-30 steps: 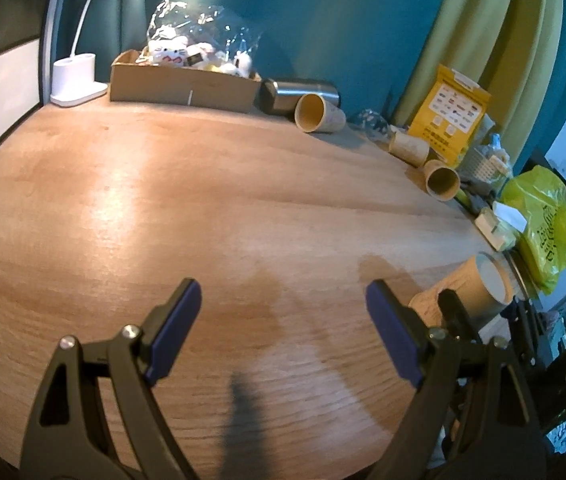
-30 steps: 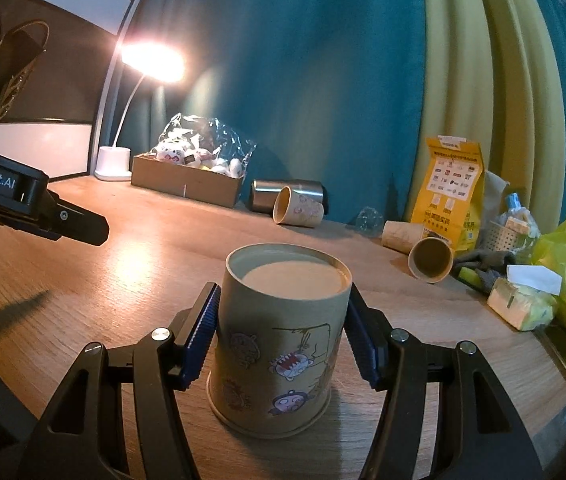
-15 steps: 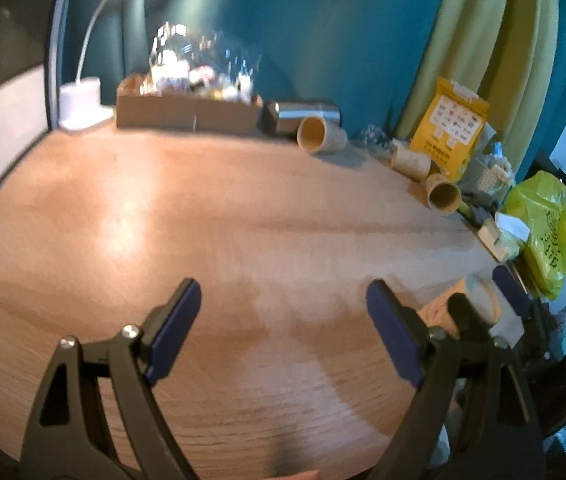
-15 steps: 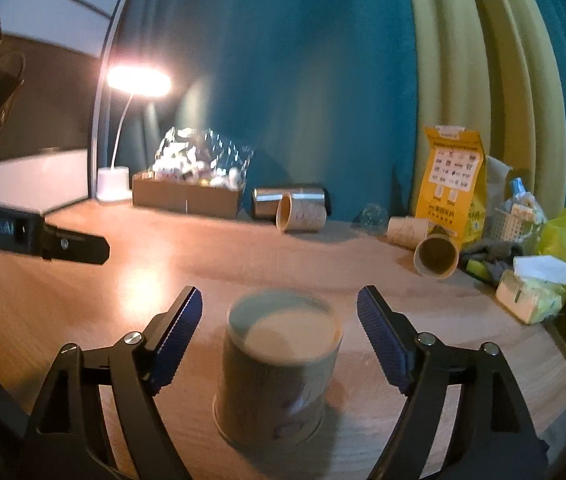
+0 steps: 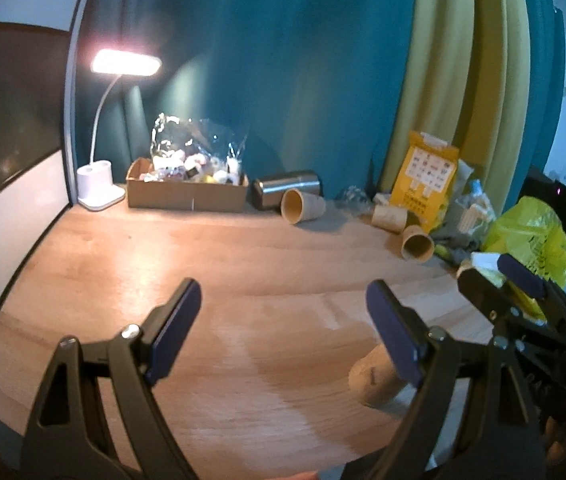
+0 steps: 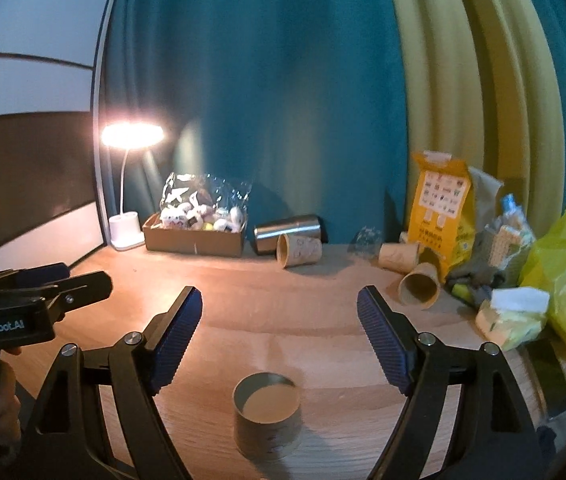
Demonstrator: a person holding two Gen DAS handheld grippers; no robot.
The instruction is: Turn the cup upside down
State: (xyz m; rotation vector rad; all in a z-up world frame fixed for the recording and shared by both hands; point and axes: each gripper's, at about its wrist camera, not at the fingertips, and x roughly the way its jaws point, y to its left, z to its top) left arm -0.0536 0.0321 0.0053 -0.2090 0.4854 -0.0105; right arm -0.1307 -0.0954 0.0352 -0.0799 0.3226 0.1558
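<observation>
Cup (image 6: 267, 416) released, right gripper (image 6: 279, 336) apparently higher.

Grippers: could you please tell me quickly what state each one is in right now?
Left gripper: open, holding nothing.
Right gripper: open, above the cup, not touching it.

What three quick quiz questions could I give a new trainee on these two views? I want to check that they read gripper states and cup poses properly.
1. True or false: the right gripper is clamped on the cup.
2. Which end of that cup faces up? A) its open mouth B) its closed base
3. Fill in: the three paper cups at the back of the table are lying on their ____.

Key
1. False: its jaws stand wide open, clear of the cup.
2. B: the recessed base is up, so the cup stands upside down.
3. Sides: one by the steel tumbler, two near the yellow packet.
</observation>
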